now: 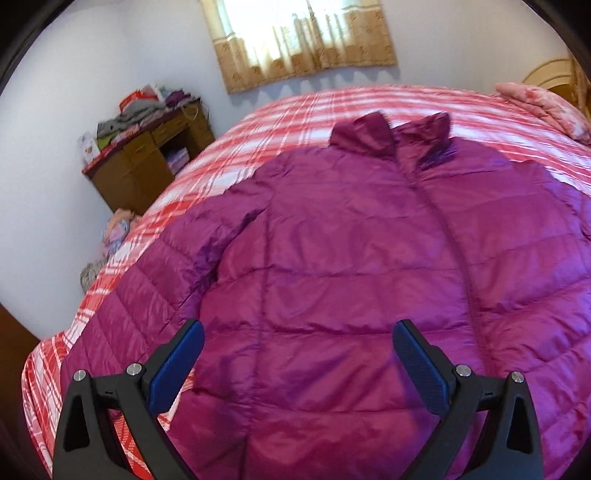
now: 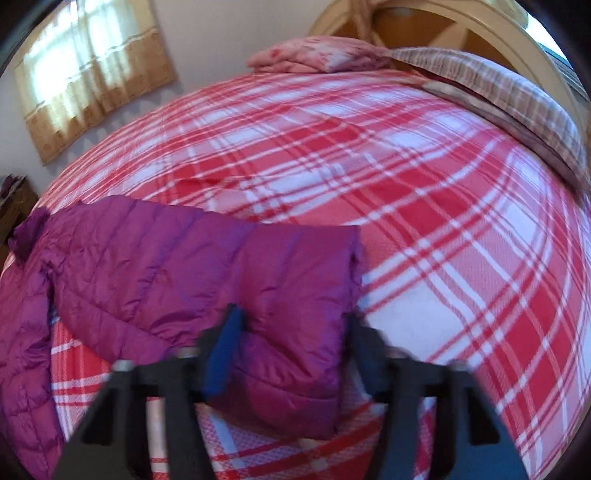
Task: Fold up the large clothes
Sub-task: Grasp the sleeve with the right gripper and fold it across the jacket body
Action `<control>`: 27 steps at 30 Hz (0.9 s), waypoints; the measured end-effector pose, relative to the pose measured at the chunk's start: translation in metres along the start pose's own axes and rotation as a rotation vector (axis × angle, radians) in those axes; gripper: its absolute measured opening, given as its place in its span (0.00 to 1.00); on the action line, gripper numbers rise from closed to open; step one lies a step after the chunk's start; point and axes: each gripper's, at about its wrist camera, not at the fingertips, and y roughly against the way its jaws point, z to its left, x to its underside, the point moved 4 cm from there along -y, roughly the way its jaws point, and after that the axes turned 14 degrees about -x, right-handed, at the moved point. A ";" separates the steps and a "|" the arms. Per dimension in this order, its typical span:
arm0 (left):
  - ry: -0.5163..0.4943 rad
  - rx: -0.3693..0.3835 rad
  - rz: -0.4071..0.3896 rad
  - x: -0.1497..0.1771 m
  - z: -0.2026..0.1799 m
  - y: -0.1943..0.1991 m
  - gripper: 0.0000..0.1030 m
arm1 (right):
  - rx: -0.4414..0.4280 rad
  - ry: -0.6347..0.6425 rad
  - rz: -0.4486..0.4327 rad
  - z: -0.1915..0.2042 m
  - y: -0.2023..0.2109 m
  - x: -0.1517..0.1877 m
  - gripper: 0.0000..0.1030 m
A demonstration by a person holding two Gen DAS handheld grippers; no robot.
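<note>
A magenta quilted puffer jacket (image 1: 351, 240) lies flat, front up and zipped, collar away from me, on a red-and-white plaid bed (image 1: 288, 107). My left gripper (image 1: 297, 354) is open and empty, hovering above the jacket's lower body. In the right wrist view the jacket's right sleeve (image 2: 229, 273) stretches out sideways across the plaid bed (image 2: 424, 206). My right gripper (image 2: 291, 347) is open with its jaws on either side of the sleeve's cuff end; the view is blurred and I cannot tell whether the fingers touch the fabric.
A wooden desk (image 1: 147, 162) piled with clothes stands at the far left against the wall. Pink pillows (image 2: 314, 55) and a striped quilt (image 2: 517, 107) lie by the headboard (image 2: 443, 22). A curtained window (image 1: 303, 37) is beyond the bed.
</note>
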 end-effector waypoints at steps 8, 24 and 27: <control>0.103 0.042 0.005 -0.009 0.059 -0.002 0.99 | 0.041 0.126 -0.090 0.042 0.031 -0.047 0.14; 0.242 -0.003 -0.021 0.008 0.146 -0.009 0.99 | -0.133 0.704 -0.130 0.346 -0.011 -0.015 0.13; 0.247 -0.036 -0.023 0.016 0.161 -0.012 0.99 | -0.163 0.782 -0.089 0.380 -0.039 0.022 0.13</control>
